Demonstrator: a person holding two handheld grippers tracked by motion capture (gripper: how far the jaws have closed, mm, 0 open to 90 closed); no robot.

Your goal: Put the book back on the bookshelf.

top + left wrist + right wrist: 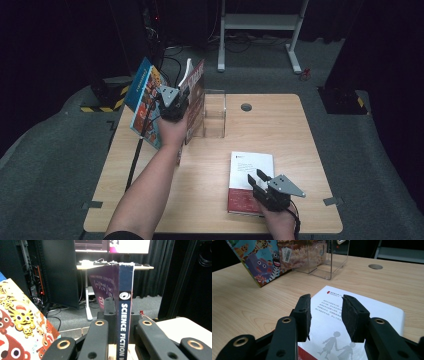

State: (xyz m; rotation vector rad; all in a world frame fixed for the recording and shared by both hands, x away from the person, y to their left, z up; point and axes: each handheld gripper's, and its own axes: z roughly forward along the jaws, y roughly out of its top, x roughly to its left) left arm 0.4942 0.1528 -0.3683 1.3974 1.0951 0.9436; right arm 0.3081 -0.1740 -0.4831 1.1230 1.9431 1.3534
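Jaws around slim glossy book (pixel 124 315) spine

Pale matt wood-grain table (pixel 300 150), clear glossy plastic box (pixel 214 114), glossy paper book covers (pixel 125 305), matt black rough-faced gripper pads (pixel 353 315)

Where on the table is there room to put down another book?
The right half of the table is bare, between the clear holder, the white book and the far edge with its round hole. The near left corner, beside the forearm, is bare too. The far left is crowded: picture book, science fiction book and left tongs.
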